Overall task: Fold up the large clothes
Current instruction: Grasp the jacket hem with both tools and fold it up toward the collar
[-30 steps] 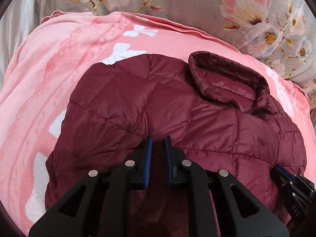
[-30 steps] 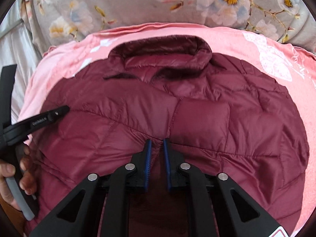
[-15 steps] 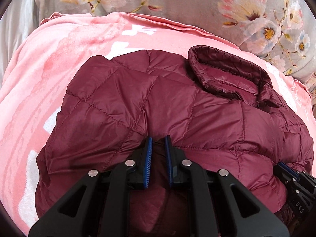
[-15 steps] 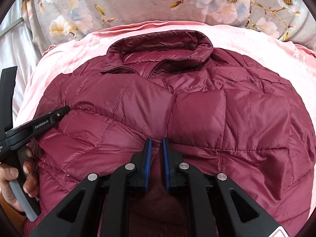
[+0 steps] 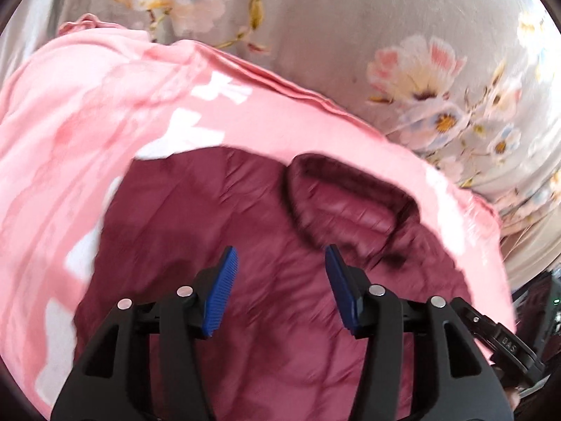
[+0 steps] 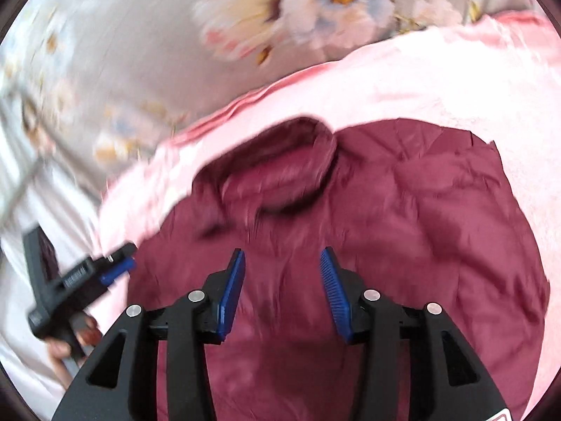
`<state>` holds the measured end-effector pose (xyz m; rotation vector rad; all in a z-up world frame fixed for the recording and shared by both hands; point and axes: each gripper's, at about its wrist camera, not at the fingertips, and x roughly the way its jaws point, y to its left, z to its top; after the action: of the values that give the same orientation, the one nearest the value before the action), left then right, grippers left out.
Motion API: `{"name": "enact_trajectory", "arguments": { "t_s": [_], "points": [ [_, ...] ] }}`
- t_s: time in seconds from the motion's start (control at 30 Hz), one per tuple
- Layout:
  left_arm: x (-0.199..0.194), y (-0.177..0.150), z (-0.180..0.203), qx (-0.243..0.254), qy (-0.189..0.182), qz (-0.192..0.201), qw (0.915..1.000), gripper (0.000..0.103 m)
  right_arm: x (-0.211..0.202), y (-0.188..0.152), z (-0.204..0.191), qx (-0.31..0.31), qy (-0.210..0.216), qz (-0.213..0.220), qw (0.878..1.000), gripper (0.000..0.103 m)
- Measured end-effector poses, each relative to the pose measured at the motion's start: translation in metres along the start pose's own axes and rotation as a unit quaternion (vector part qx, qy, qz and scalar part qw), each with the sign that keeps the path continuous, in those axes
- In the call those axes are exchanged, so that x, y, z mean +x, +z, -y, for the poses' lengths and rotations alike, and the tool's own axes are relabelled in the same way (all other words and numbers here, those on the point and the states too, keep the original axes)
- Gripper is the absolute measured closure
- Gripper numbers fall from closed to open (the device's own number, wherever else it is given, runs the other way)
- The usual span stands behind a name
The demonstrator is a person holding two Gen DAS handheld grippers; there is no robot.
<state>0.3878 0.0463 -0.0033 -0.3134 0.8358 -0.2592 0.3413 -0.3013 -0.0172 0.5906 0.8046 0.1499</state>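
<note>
Writing: "DAS" reads on the black body of the right tongs (image 5: 505, 342) at the lower right edge of the left wrist view; the label on the left tongs (image 6: 75, 277) in the right wrist view is too blurred to read; a red-outlined sticker corner shows at the bottom right of the right wrist view, text not legible. Jacket (image 5: 266, 280) is maroon, quilted, puffy, slightly shiny; stand-up collar (image 5: 350, 207) with ribbed lining faces the far side; jacket lies flat on a pink sheet (image 5: 70, 147) with white patches; the sheet lies on grey floral bedding (image 5: 420, 80); both views motion-blurred. Left tongs (image 5: 280, 291) spread wide, blue pads (image 5: 221, 294) apart, nothing between them, hovering over the jacket's near part. Right tongs (image 6: 282, 294) also spread wide, blue pads (image 6: 229, 298) empty, above the jacket (image 6: 385, 245) below the collar (image 6: 280, 175). A hand (image 6: 66, 347) grips the left tongs' handle beside the jacket's left edge.
</note>
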Motion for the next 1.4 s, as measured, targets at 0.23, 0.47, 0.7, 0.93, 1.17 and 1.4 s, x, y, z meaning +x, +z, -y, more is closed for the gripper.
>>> {"name": "enact_trajectory", "arguments": {
  "t_s": [0.23,0.47,0.7,0.93,1.17,1.4],
  "points": [
    [0.08,0.017,0.006,-0.066,-0.026,-0.093,0.9932,0.053,0.06,0.024,0.024,0.091,0.033,-0.035,0.995,0.057],
    [0.109,0.018,0.004,-0.089,-0.034,-0.116,0.9887,0.093,0.063,0.031,0.012,0.052,0.043,-0.008,0.998,0.093],
    [0.105,-0.001,-0.001,-0.023,-0.007,-0.095,0.9952,0.095,0.083,0.011,0.03,0.011,-0.013,-0.036,0.999,0.096],
    [0.108,-0.014,0.003,0.019,0.003,-0.06,0.998,0.094,0.091,0.002,0.019,-0.042,-0.05,-0.027,0.998,0.097],
    [0.096,-0.016,0.014,0.062,0.033,-0.033,0.997,0.085,0.065,0.005,0.021,-0.037,-0.04,-0.019,0.998,0.084],
    [0.049,0.034,0.024,0.068,0.019,0.025,0.9972,0.075,0.037,0.054,0.0,-0.043,-0.033,0.047,0.997,0.08]
  ]
}}
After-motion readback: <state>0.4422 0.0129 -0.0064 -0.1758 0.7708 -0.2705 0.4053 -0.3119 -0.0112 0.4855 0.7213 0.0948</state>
